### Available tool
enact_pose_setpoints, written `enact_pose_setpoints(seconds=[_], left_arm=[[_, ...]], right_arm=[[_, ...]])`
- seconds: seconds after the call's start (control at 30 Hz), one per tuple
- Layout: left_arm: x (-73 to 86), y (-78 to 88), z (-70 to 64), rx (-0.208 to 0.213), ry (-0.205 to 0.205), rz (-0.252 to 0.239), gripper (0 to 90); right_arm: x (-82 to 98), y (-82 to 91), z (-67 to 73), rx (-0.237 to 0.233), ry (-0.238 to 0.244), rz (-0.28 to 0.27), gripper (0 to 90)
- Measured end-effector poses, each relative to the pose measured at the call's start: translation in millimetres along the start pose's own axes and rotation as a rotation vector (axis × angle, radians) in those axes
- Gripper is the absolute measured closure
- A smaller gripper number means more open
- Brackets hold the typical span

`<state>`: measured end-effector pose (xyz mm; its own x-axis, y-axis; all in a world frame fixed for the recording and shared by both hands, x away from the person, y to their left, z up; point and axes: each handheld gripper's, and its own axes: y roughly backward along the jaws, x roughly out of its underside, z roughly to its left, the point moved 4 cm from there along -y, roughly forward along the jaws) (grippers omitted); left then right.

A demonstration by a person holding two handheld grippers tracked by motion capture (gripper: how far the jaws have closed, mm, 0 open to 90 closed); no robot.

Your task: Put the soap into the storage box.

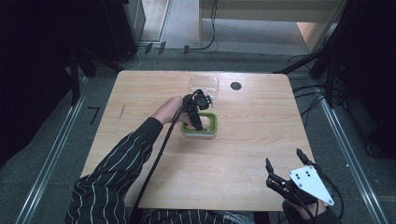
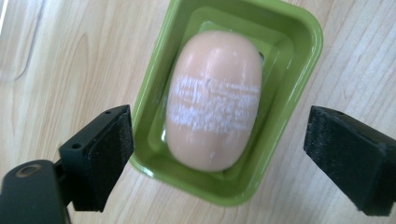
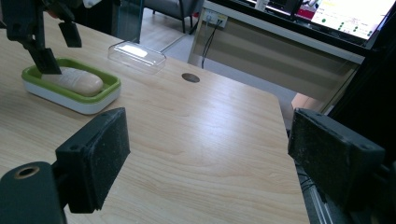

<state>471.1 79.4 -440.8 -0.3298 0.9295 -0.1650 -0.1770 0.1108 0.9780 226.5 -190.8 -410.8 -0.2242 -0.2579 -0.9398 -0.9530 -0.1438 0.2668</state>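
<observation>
Left gripper [image 2: 217,158] hangs jaws spread wide over the peach oval soap bar [image 2: 212,100] in its green rectangular dish [image 2: 306,42] at frame centre — best straddle its narrow sides squarely; right gripper [image 1: 284,164], also agape, idles lower right

Your wooden table [image 1: 243,140] carries a green soap dish [image 1: 210,126] at centre, its clear lid [image 1: 204,83] at twelve o'clock.
</observation>
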Motion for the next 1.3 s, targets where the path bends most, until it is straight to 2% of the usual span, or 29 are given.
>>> enact_pose_setpoints(seconds=[0.33, 0.67, 0.93, 1.03, 1.07, 1.13, 1.3], left_arm=[[27.0, 17.0, -8.8, -0.019, 0.072, -0.018, 6.6], [58.9, 31.5, -20.1, -0.048, 0.163, -0.040, 5.7], [84.9, 39.2, -31.7, -0.077, 0.230, -0.102, 4.6], [95.7, 39.1, -36.4, -0.073, 0.250, -0.111, 4.3], [100.1, 38.0, -38.1, -0.080, 0.267, -0.119, 4.3], [106.3, 37.5, -40.0, -0.091, 0.274, -0.119, 4.2], [120.5, 40.4, -45.2, -0.112, 0.329, -0.160, 3.9]], right_arm=[[-0.1, 0.4, -0.2, 0.002, 0.002, -0.002, 13.4], [-0.3, 0.4, 0.4, 0.001, 0.003, -0.001, 13.5], [-0.3, 0.3, 0.8, 0.001, 0.003, 0.000, 13.4], [-0.4, 0.3, 0.9, 0.001, 0.002, 0.000, 13.5], [-0.4, 0.3, 0.9, 0.001, 0.002, 0.000, 13.4], [-0.5, 0.2, 0.9, 0.001, 0.004, -0.001, 13.4], [-0.7, 0.1, 1.1, 0.000, 0.004, -0.002, 13.4]])
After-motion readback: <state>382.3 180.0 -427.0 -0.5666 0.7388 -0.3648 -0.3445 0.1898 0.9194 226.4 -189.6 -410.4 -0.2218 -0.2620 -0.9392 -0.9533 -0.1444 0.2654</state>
